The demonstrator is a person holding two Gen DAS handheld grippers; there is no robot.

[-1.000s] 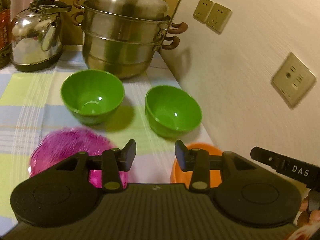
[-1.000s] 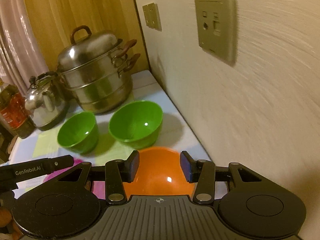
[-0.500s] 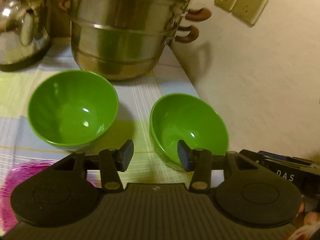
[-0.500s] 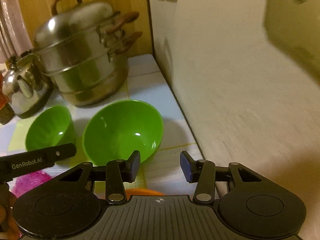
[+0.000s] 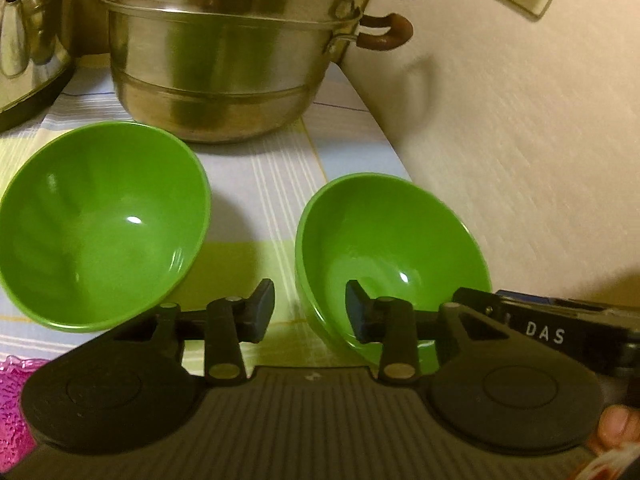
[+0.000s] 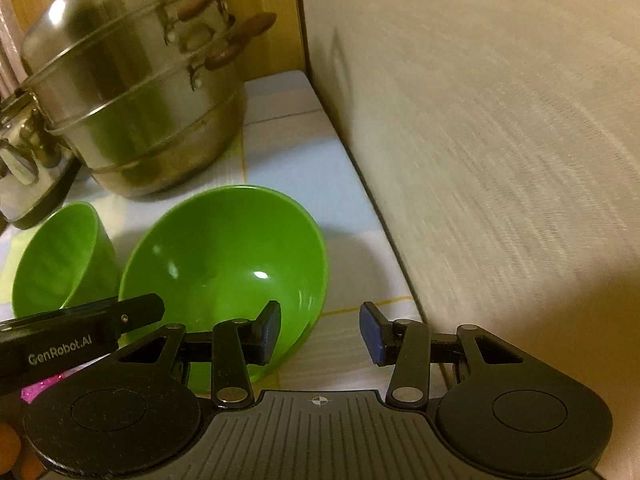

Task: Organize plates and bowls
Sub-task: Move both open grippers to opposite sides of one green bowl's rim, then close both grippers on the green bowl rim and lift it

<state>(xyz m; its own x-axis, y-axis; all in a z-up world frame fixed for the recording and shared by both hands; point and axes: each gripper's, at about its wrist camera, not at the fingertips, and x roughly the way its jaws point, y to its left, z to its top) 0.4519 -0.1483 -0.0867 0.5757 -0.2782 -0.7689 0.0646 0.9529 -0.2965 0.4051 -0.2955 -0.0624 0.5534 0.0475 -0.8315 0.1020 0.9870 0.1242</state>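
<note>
Right green bowl [image 5: 394, 264] sits on surface [image 5: 276, 184] near wall [image 5: 520, 140]; left green bowl [image 5: 100, 224] just beside it, both in front of steamer pot [image 5: 216, 60]. Your left gripper [image 5: 310, 306] straddles right bowl's left rim, jaws just been closing, pads not yet pressing. Your right gripper [image 6: 320, 330] straddles same bowl's right rim, released. Risk: two grippers on one bowl, collision or tipping; thin-rim pinch may slip; shove could knock bowl into neighbour.

Kettle [image 5: 28, 40] and pink plate [image 5: 12, 408] cut off at edge.
</note>
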